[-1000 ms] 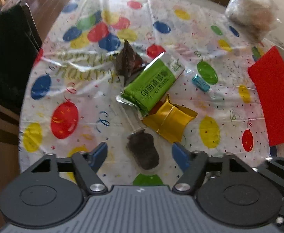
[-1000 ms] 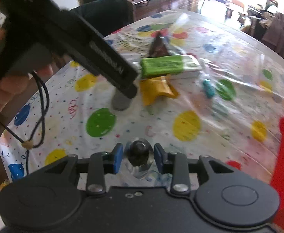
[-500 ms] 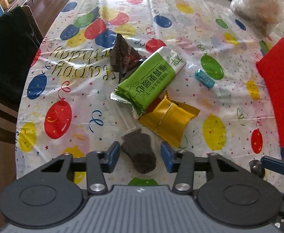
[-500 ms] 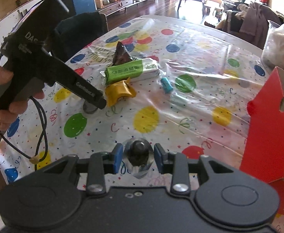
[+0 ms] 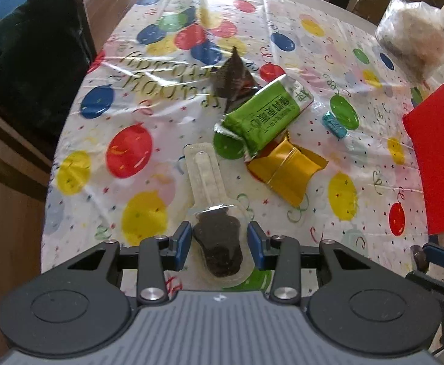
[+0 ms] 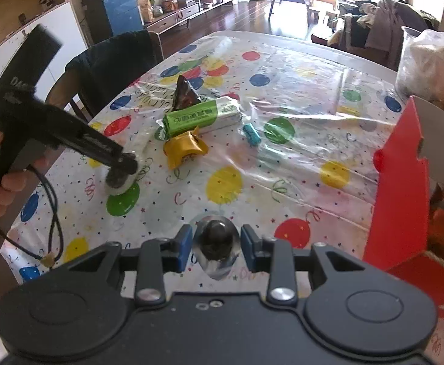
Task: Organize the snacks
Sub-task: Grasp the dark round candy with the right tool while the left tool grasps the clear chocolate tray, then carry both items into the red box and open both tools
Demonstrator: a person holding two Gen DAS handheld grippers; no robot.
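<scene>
Snack pack (image 5: 218, 245) between left fingers (image 5: 181, 240).

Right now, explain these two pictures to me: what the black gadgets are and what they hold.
No robot here: a person holds a gripper in each hand, each with a camera looking along its jaws. One picture is from the left gripper, the other from the right gripper, which also sees the person's hand. On the balloon tablecloth lie a green packet, a gold packet, a dark triangular packet and a small blue sweet; a red box stands at the right. The left jaws have just been closing and now pinch a clear spoon-shaped packet of dark snack. The right jaws grip a dark round sweet in clear wrap.
</scene>
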